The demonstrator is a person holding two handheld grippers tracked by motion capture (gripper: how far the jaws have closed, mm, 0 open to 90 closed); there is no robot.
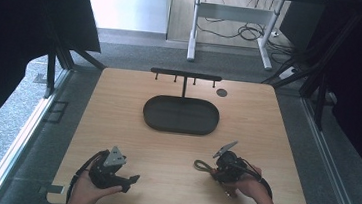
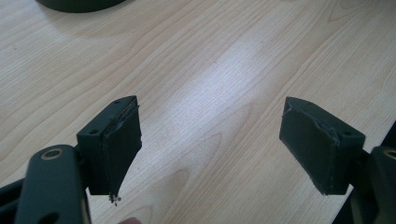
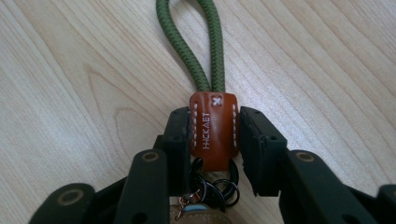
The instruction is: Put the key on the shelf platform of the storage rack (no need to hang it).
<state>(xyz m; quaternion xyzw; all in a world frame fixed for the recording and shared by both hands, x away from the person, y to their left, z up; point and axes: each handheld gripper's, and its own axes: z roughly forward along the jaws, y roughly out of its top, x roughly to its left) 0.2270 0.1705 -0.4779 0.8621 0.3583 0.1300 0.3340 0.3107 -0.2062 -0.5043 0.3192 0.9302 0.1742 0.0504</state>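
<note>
1. Left first: left gripper [image 1: 131, 180] sits low at the near-left of the table [image 1: 118, 106], jaws spread wide with bare wood between them, holding nothing. Forearm comes in from the bottom edge, gripper pointing right and slightly forward.
2. Centre: dark oval tray [image 1: 152, 115] with the T-shaped hook rack [image 1: 186, 75] standing at its far rim, well ahead of both grippers.
3. Right: right gripper [image 3: 215, 135] pinches the brown leather tab [image 3: 214, 128] of the keychain strap [image 1: 202, 165], one jaw on each side edge.
4. Key relation: strap's long axis runs straight out along the jaws; green rope loop [image 3: 189, 42] leads, rings [image 3: 219, 186] trail behind the tab. Loop lies on the wood.
5. Judgement: right hand is nearer the rack; loop-first pose likely suits a hook.
</note>
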